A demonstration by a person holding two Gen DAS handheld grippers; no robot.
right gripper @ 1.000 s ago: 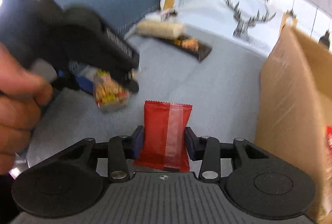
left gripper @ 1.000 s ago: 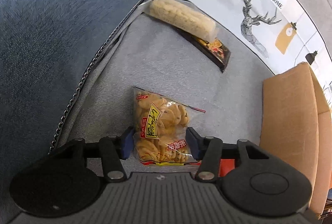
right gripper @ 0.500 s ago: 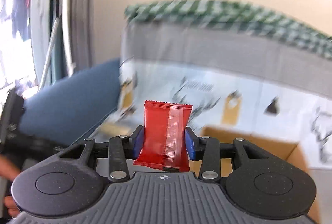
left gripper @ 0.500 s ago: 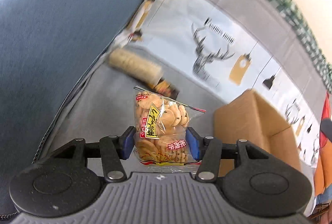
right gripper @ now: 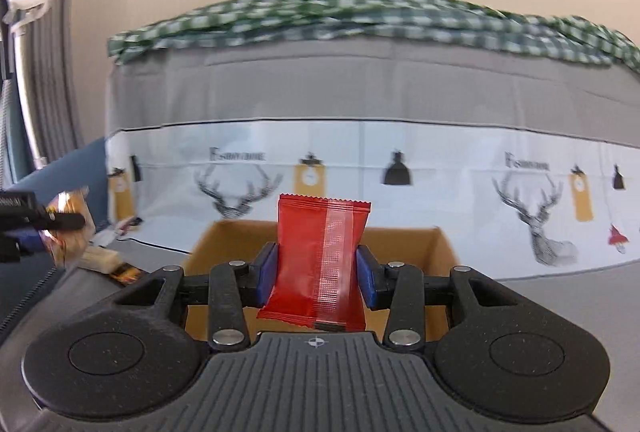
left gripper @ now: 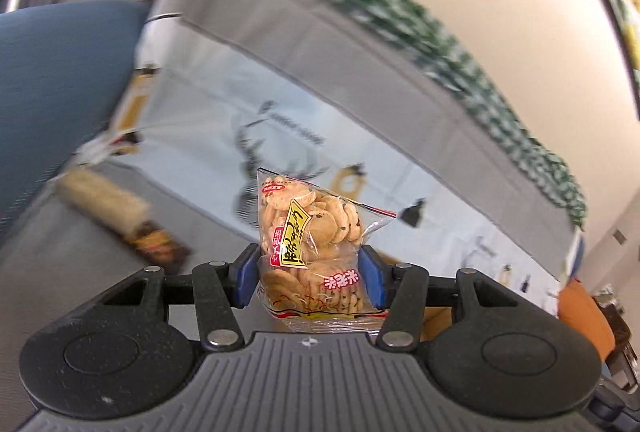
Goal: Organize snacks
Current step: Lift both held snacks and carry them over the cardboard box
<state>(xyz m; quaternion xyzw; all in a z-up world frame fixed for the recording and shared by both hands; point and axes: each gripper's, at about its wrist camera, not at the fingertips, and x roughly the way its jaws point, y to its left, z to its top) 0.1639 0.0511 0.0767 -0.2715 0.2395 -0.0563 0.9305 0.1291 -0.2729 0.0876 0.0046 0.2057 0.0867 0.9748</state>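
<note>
Snacks [left gripper: 310,232] lifted off seat; box [right gripper: 404,238] now ahead.

The printed cloth [right gripper: 440,168] behind carries the words "Fashion home" above each deer head (blurred, so only roughly readable). The clear cracker bag [left gripper: 312,244] has a yellow label and red characters that I cannot read.

Red packet [right gripper: 320,256] in R gripper [right gripper: 316,274], above box [right gripper: 400,236]

blurred: wrapped snack bar [left gripper: 102,200] | hidden: cardboard box [right gripper: 400,236] floor, behind red packet [right gripper: 320,264]
</note>
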